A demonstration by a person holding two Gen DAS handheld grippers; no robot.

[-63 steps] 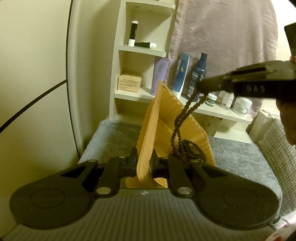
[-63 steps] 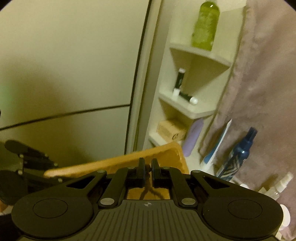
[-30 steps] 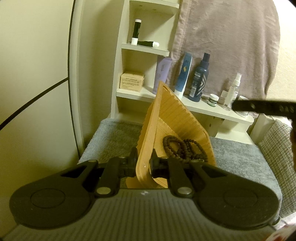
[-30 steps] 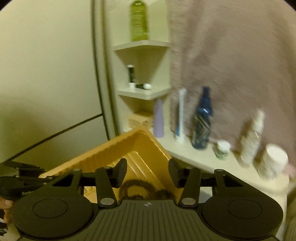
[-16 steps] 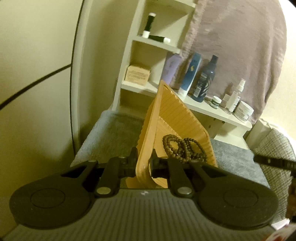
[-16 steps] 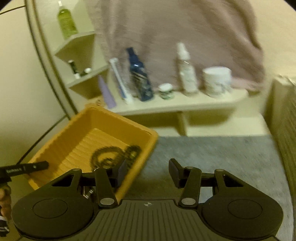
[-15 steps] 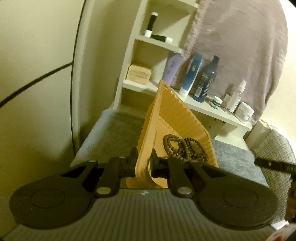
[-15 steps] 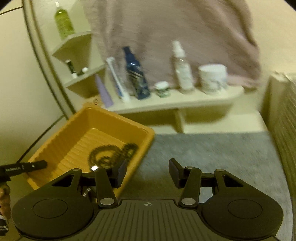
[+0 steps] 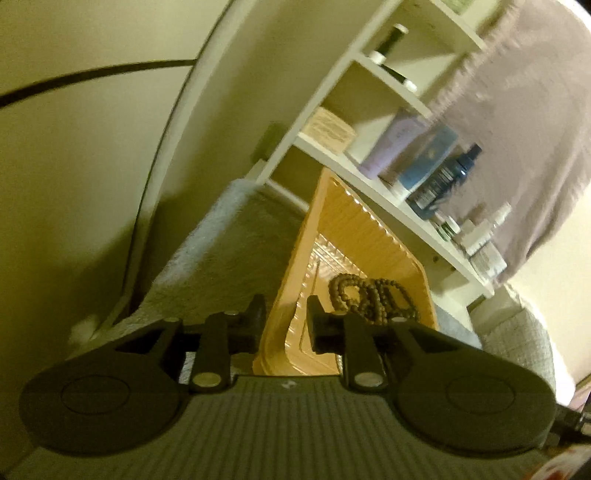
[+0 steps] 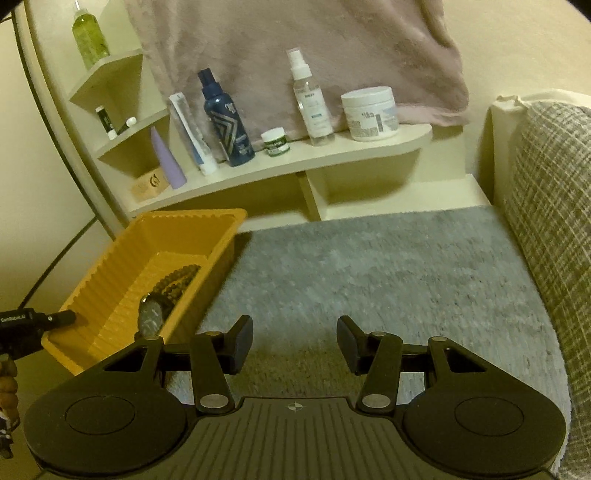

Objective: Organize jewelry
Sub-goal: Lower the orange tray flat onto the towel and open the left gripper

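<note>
The ribbed orange plastic tray [image 10: 122,266] sits at the left edge of the grey carpeted ledge [image 10: 369,266], with the dark wooden bead strand [image 9: 373,295] and a watch [image 10: 150,314] inside. The left gripper [image 9: 282,321] straddles the tray's near wall, jaws opening off it; the right gripper [image 10: 294,341] stands apart, empty. The tray looks light, thin and flexible, best taken by its rim; the beads are limp and loose.

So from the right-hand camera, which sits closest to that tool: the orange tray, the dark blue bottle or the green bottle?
1. Ribbed orange plastic tray: nearest, just left of the right gripper.
2. Dark blue spray bottle: farther back, on the long shelf.
3. Green liquid bottle: farthest, top corner shelf.
</note>
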